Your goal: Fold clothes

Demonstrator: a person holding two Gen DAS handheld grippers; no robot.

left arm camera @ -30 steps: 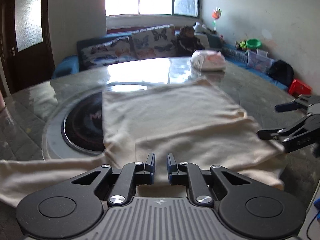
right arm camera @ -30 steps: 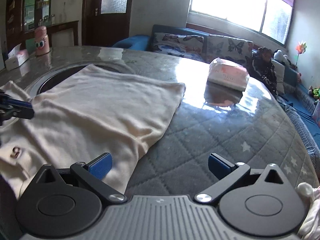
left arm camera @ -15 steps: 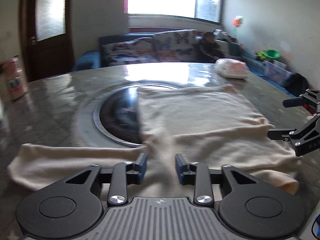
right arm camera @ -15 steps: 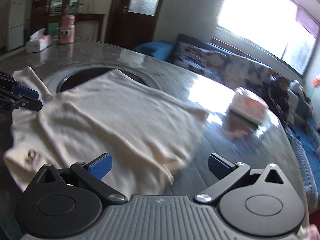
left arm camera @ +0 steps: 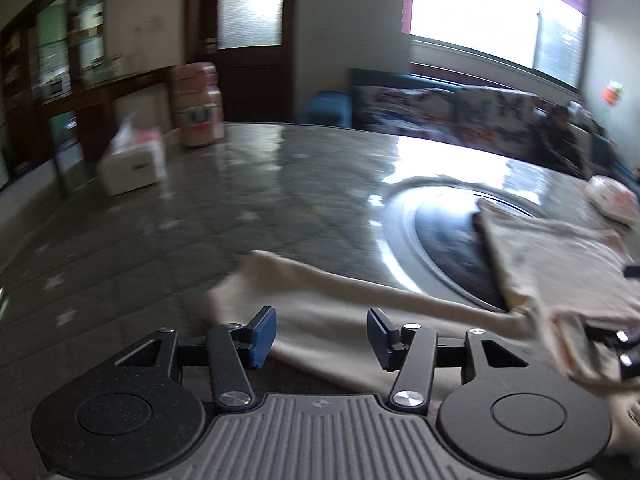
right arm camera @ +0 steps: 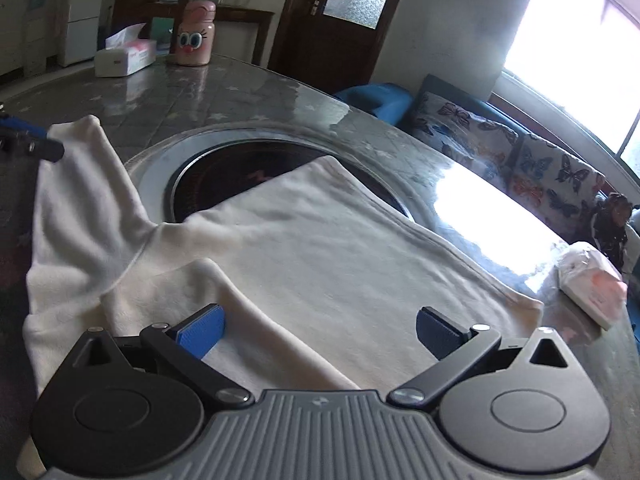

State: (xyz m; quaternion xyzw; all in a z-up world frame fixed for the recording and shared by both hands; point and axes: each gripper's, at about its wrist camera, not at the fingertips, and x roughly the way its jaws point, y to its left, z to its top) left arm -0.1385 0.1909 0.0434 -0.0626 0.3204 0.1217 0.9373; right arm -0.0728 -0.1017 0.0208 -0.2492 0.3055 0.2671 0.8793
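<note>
A cream long-sleeved shirt [right arm camera: 340, 256] lies flat on the grey table, its body partly over the round dark inset. One sleeve [left arm camera: 320, 300] stretches out to the left, and my left gripper [left arm camera: 318, 334] hovers open and empty just above it. My right gripper [right arm camera: 320, 330] is open and empty over the folded near edge of the shirt. The left gripper's fingertips [right arm camera: 36, 140] show at the left edge of the right wrist view, by the sleeve's cuff.
A round dark inset with a metal rim [right arm camera: 160, 168] sits in the table's middle. A tissue box [right arm camera: 124, 56] and a pink bottle [right arm camera: 196, 36] stand at the far side. A wrapped white and pink pack [right arm camera: 592, 284] lies at the right. A sofa stands beyond the table.
My left gripper has opened from nearly shut and swung left along the sleeve. My right gripper has turned left and moved over the shirt's near edge, still open.
</note>
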